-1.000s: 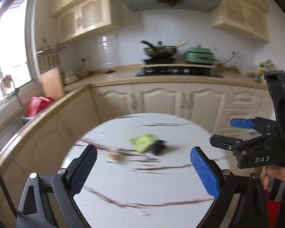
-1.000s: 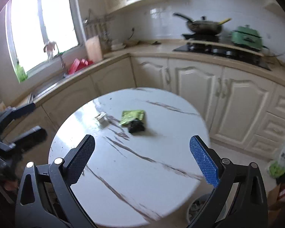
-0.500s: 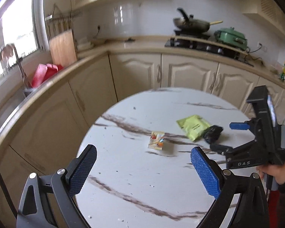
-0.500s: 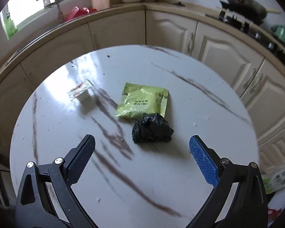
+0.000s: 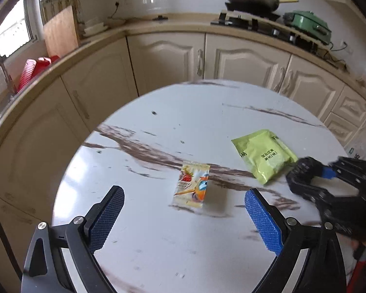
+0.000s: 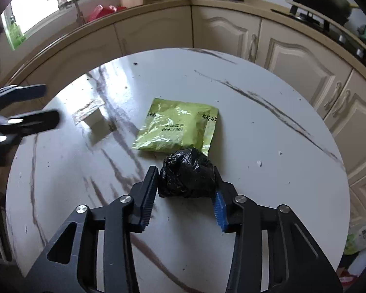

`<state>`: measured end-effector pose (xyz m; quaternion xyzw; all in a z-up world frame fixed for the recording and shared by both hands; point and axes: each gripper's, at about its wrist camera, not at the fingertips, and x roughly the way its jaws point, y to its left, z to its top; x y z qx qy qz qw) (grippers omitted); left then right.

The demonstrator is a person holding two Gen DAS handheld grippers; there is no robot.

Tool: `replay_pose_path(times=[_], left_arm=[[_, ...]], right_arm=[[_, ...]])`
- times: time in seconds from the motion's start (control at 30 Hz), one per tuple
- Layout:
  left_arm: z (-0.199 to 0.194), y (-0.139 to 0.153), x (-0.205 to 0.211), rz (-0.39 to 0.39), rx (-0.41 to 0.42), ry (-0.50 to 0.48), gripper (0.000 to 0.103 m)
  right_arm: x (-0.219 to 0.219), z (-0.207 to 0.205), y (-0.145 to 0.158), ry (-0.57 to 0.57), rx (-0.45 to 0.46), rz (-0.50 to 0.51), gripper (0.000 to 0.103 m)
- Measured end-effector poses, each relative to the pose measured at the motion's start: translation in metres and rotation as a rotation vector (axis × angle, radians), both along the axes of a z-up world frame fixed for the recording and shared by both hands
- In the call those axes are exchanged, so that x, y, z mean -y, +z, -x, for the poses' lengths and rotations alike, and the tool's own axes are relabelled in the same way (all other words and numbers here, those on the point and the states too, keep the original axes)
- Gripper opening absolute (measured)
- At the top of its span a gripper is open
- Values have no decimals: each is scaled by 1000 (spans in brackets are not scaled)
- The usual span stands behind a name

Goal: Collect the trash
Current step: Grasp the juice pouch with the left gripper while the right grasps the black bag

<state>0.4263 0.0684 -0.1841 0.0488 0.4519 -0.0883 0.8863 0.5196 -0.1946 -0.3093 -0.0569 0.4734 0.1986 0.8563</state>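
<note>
We see the right gripper [image 6: 185, 195] tilted steeply down over the round marble table [image 6: 268, 195], its jaws having just been closing; they now clamp a crumpled black plastic wad [image 6: 186, 174] from both sides, the pads pressing into it. The wad sits toward the middle of the table and touches the near corner of a green foil packet [image 6: 177, 128] lying flat just beyond it. Further toward the table's left edge in this view lies a small snack wrapper [image 6: 90, 112].

From the left wrist we see the left gripper [image 5: 183, 219], also angled downward, with its blue pads [image 5: 262, 222] wide apart and nothing between them. It hovers over the table, the small wrapper [image 5: 192, 188] just ahead of it. At the right side of that view the right gripper [image 5: 312, 178] shows gripping the black wad [image 5: 302, 171] beside the green packet [image 5: 263, 156], with part of a hand [image 5: 363, 249] under it.
</note>
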Motion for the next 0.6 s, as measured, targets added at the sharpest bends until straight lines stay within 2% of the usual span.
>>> replay_pose_path(times=[0.13, 0.17, 0.27, 0.33, 0.4, 0.47, 0.6], left_arm=[[-20, -18, 4, -14, -11, 26, 97], [-30, -24, 5, -7, -33, 34, 93], [-41, -34, 4, 4, -57, 45, 81], [-50, -40, 3, 15, -68, 55, 67], [-54, -43, 4, 20, -70, 56, 42], [-54, -44, 5, 33, -58, 48, 28], [-45, -47, 2, 38, -42, 34, 26]], right_arm=[[7, 10, 13, 6, 21, -42, 37], [10, 12, 15, 8, 26, -54, 37], [15, 18, 22, 10, 38, -74, 37], [18, 22, 24, 11, 38, -87, 37], [21, 27, 27, 11, 37, -104, 37], [23, 34, 30, 12, 43, -113, 37], [27, 46, 35, 6, 53, -132, 37]])
